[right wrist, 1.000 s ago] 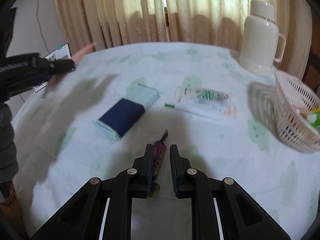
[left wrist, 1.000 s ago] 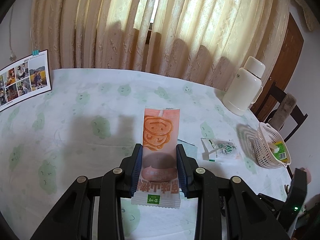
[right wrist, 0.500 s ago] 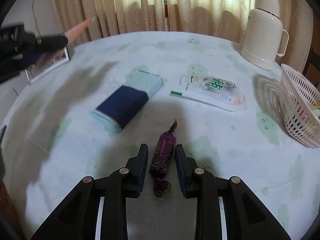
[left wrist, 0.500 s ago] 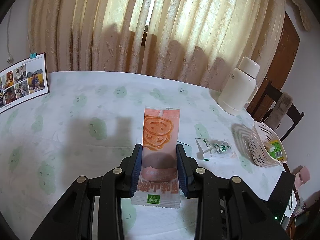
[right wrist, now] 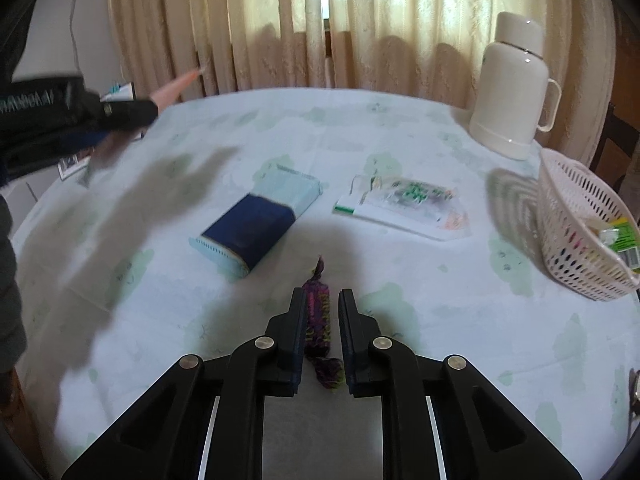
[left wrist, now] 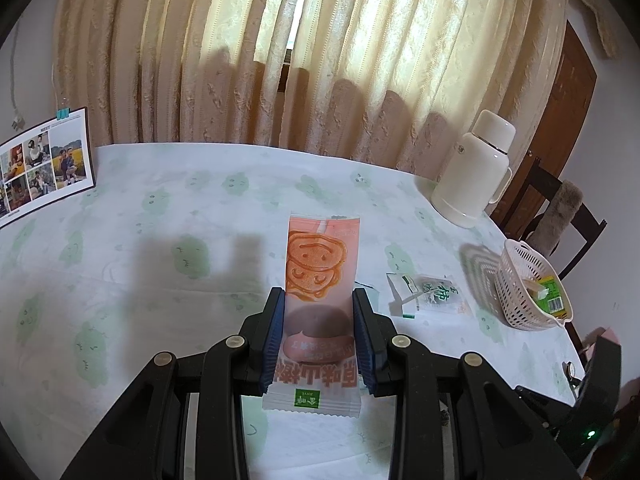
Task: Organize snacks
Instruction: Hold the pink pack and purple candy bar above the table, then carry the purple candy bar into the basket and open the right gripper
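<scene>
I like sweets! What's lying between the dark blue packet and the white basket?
In the right wrist view, a clear snack bag lies between the blue packet and the basket.

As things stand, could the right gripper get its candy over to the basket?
Probably yes. The right gripper is shut on the purple candy, and the basket sits open-topped off to its right at the table's edge. Only bare tablecloth lies between; the clear packet lies farther back.

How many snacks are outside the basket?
4: pink packet in the left claw, purple candy in the right claw, blue packet and clear green-printed packet lying on the table. The basket may hide more.
</scene>
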Available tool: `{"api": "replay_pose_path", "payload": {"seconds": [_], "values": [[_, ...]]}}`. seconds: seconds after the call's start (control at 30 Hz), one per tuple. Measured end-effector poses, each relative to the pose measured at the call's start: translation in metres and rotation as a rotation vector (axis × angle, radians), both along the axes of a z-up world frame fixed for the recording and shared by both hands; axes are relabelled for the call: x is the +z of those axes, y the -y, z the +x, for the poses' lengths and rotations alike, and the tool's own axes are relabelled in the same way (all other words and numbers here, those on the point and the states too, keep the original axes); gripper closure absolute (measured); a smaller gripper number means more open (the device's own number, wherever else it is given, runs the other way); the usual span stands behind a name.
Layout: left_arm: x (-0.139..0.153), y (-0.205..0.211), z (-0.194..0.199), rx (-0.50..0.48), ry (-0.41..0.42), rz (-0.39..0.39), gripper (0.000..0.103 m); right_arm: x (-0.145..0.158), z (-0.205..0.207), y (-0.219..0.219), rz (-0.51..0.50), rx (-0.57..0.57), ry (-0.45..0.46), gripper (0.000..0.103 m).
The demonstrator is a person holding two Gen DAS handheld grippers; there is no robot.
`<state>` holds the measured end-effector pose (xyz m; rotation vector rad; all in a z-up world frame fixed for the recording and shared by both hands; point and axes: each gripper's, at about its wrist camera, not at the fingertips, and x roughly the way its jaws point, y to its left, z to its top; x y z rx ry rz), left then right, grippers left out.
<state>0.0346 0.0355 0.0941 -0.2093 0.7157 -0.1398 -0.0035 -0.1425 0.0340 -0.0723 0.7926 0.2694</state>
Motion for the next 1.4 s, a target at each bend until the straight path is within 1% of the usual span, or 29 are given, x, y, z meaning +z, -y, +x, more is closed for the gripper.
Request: {"api": "replay_pose_path", "payload": {"seconds": [0.1,0.17,0.27,0.4,0.5,0.57,0.63,0.67,0.73,0.9,1.07,1.4], "values": [[0.0,0.0,0.0,0.0,0.001,0.0,0.073,-0.001,0.002,0.002,0.023,0.014,-0.02,0.085],[0.0,0.001,0.0,0.0,0.001,0.0,0.073,-0.006,0.006,0.003,0.05,0.0,-0.045,0.085],[0.0,0.001,0.0,0.0,0.0,0.0,0.073,-0.015,0.014,0.002,0.069,-0.001,-0.084,0.078],[0.001,0.001,0.0,-0.004,0.005,-0.003,0.073,-0.024,0.021,-0.006,0.033,0.01,-0.101,0.077],[0.001,0.003,-0.001,-0.008,0.007,-0.004,0.073,-0.024,0.024,-0.011,0.003,0.023,-0.092,0.077],[0.001,0.003,-0.001,-0.009,0.005,-0.004,0.073,-0.026,0.023,-0.018,-0.052,0.04,-0.079,0.078],[0.001,0.002,-0.001,-0.009,0.004,-0.005,0.073,-0.026,0.021,-0.022,-0.087,0.046,-0.069,0.082],[0.001,0.003,-0.001,-0.007,0.004,-0.005,0.073,-0.026,0.02,-0.023,-0.097,0.049,-0.065,0.087],[0.001,0.002,-0.001,-0.007,0.005,-0.007,0.073,-0.024,0.017,-0.022,-0.104,0.041,-0.053,0.087],[0.001,0.003,-0.001,-0.009,0.003,-0.005,0.073,-0.007,0.006,-0.009,-0.079,0.008,0.01,0.087],[0.0,0.004,-0.002,-0.017,0.004,0.002,0.073,0.014,0.003,0.007,-0.077,-0.033,0.065,0.087],[-0.002,0.006,-0.002,-0.024,0.002,0.008,0.073,0.05,0.01,0.063,-0.057,-0.181,0.141,0.087]]}}
